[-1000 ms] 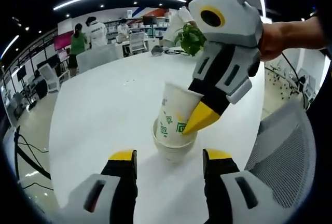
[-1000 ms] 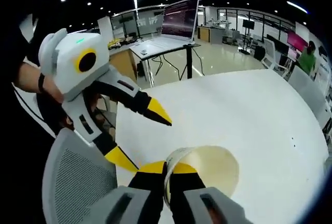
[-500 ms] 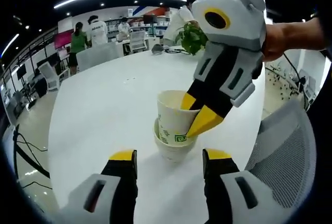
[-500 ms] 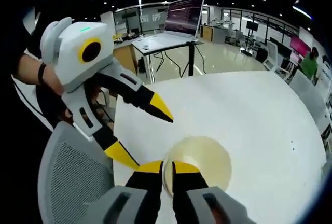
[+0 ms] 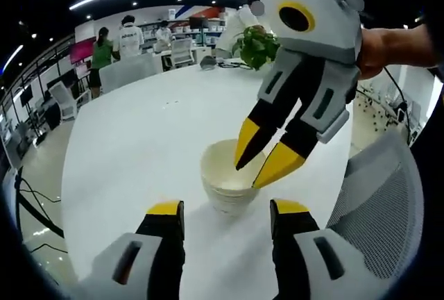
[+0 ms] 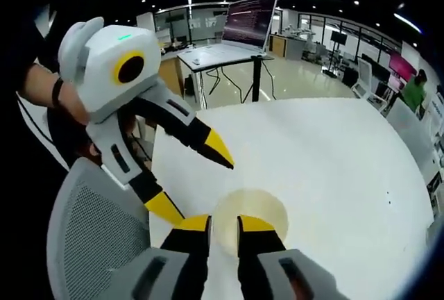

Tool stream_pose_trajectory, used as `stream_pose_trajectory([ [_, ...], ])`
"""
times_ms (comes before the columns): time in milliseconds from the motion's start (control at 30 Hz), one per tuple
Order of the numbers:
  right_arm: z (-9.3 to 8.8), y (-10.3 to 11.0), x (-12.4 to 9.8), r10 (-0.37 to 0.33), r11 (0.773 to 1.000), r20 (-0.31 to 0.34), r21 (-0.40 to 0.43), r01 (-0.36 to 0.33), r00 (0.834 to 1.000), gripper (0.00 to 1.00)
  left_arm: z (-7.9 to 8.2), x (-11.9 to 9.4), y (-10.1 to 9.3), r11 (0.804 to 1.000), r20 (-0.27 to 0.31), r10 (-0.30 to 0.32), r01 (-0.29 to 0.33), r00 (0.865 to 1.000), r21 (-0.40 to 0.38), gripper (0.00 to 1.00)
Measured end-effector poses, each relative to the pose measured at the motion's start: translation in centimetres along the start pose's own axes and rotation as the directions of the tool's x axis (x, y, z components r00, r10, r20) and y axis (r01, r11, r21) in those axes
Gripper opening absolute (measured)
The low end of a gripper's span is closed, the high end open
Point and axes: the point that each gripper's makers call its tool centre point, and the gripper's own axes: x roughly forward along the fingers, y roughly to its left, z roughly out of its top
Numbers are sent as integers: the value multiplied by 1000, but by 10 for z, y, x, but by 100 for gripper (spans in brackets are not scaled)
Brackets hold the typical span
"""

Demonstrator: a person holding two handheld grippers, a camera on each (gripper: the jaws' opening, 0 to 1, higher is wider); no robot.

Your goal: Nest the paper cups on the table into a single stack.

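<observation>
Near the table's edge by a mesh chair, the stack of paper cups stood nested. Over it the right gripper hung with jaws narrowly parted, empty. Wide apart, the left gripper flanked it, with bare tabletop stretching beyond toward a potted plant.

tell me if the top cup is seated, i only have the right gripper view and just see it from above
Observer: In the left gripper view the stack of paper cups shows side-on: the rims sit close together and no cup stands tall.
Operator: are my jaws off it
Observer: The right hand-held gripper is open, its tips at the top rim, clamping nothing.
Operator: anything beyond the stack
Observer: A green plant stands farther along the white table.
</observation>
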Motion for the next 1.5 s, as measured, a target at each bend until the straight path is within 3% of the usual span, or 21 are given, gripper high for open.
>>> stream_pose_trajectory([
  [133,-1,-8,-4,-26,1000,22,5,26,999,21,-2,3,0,1000,-9,-3,3,1000,2,48],
  [300,-15,-8,-13,-60,998,19,-25,61,998,47,-5,8,-1,1000,-29,-16,16,999,6,49],
  [467,-38,-22,-13,-86,996,-11,-16,86,996,54,-11,19,-4,999,-71,-37,40,997,31,51],
  [667,-57,-29,-1,-100,995,-79,-35,98,992,54,-20,36,-3,985,-154,-58,82,986,154,53],
  [900,-59,-29,22,-74,997,-80,-34,71,994,53,-18,51,1,980,-171,-79,108,982,166,50],
  [967,-57,-30,25,-72,997,-67,-30,70,995,50,-14,53,-1,977,-174,-86,117,981,177,48],
  [1033,-52,-26,25,-60,997,-46,-42,58,997,40,-10,54,-3,973,-166,-94,125,982,192,41],
  [1100,-53,-33,25,-94,990,-66,-110,86,993,36,-8,57,-4,962,-177,-101,141,979,233,40],
  [1267,-56,-44,23,-83,995,-50,-56,80,995,36,-1,61,-4,960,-181,-119,159,976,228,40],
  [1500,-57,-69,6,-127,991,-26,-33,126,992,36,24,80,0,953,-167,-136,174,977,247,39],
])
